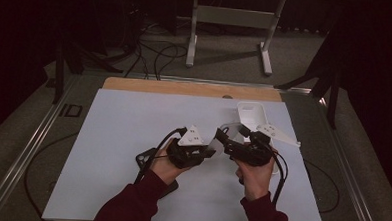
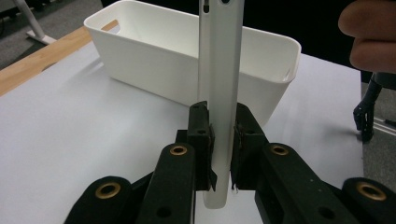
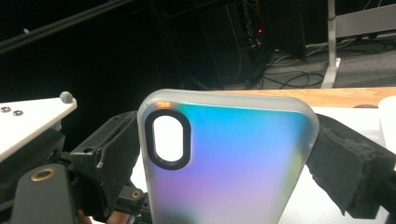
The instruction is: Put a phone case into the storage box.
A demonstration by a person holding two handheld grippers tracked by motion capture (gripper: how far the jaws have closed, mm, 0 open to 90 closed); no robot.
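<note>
The thin, light, likely flexible phone case sits clamped edgewise by the left gripper and across its width by the right gripper, probably the safest holds.

A white-topped table, with a bare wooden strip along its far edge, carries a white bin on its far right part.

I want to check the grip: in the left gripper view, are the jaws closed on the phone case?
Yes, the left claw presses both pads against the thin edge of the phone case.
</note>
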